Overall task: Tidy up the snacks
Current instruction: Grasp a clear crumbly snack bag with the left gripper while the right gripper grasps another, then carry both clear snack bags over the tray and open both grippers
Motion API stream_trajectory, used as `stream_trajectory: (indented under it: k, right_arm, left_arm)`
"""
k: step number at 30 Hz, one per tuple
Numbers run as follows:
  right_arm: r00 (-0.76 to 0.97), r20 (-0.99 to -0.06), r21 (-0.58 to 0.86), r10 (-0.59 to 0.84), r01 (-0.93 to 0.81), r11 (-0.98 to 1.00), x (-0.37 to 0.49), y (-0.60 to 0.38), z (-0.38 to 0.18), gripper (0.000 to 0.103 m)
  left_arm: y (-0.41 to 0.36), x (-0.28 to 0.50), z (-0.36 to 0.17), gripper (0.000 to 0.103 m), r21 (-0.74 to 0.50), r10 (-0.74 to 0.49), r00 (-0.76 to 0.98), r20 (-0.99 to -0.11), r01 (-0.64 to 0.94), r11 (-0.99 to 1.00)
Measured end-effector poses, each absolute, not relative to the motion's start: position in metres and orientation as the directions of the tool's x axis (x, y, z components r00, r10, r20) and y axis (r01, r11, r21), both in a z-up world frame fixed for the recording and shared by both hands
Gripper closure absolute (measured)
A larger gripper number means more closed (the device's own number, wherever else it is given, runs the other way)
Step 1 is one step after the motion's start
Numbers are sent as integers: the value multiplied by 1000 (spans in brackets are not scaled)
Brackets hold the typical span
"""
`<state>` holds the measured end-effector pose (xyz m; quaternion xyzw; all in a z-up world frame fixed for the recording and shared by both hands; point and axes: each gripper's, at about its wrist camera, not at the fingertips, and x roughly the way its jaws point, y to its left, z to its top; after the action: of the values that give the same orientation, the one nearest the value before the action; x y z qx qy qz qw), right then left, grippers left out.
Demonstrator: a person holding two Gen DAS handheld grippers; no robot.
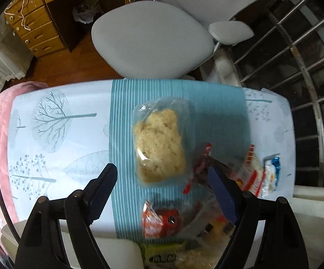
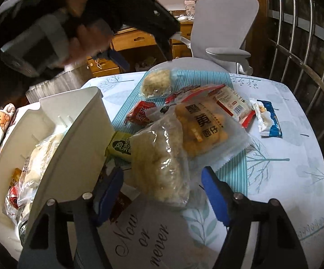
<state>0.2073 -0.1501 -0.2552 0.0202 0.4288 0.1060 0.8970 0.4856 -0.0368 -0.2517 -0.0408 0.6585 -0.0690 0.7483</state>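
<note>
Clear-wrapped pale cake packet (image 2: pixel 159 168) lower centre between right gripper (image 2: pixel 163 185) jaws, not gripped; left gripper (image 1: pixel 162 179) wide, empty; next: close, transfer to white bin (image 2: pixel 81 134).

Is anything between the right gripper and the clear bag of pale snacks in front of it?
Nothing visible. The right gripper is open, and the clear snack bag already lies between its fingers, on top of the pile, beside the white bin.

Snack packets (image 2: pixel 184 121) beside white bin (image 2: pixel 76 134)
</note>
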Motion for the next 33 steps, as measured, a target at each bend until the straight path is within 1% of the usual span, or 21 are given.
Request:
stream_trajectory:
  k: [2,3,8,10,11,14,16,18,19,21,28,33]
  right_arm:
    - [602,-769,133,214,-177,975,209,-149,-259,34]
    - [597,-773,134,217,-180,974,211,-148,-262,38]
    - [600,-772,133,209,-169,977,212,-151,-267,41]
    - [589,-782,132,205,-165,977,213,-152,-270,46]
    - [588,-781,138,211,-166,976,213,-153,-271,46]
    - [587,-780,139,215,-172,975,213,-155,-271,50]
    - [580,-782,146,227,-184,972,212,-154,-271,55]
    - [576,-783,148,235,-194,970,212,-154,-270,58]
    - [574,-784,148,237,-198,969,212,-154,-270,60]
    - [571,-785,150,240,-201,968,211,-154,-269,63]
    - [558,-792,158,248,-205,966,208,-155,-265,73]
    - [558,-793,159,244,-197,967,206,-157,-259,75]
  left_arm:
    - [-38,487,-260,21,-142,-147,112,-983,51,989]
    - [-39,488,-266,22,-136,-141,106,-984,49,989]
    - [-40,490,-285,23,-108,-111,88,-990,37,993]
    - [-42,491,-291,23,-93,-96,82,-992,38,995]
    - [-43,491,-294,23,-89,-92,79,-993,39,995]
    - [-47,494,-299,28,-96,-99,71,-993,41,995]
    - [-48,495,-301,32,-94,-97,67,-993,46,995]
    - [-48,496,-301,35,-102,-105,66,-992,45,994]
    - [-49,495,-301,40,-102,-105,71,-992,47,994]
    - [-49,495,-300,45,-101,-105,82,-991,52,993]
    - [-43,493,-295,46,-105,-108,91,-990,42,994]
    - [-38,487,-276,47,-130,-134,136,-982,41,991]
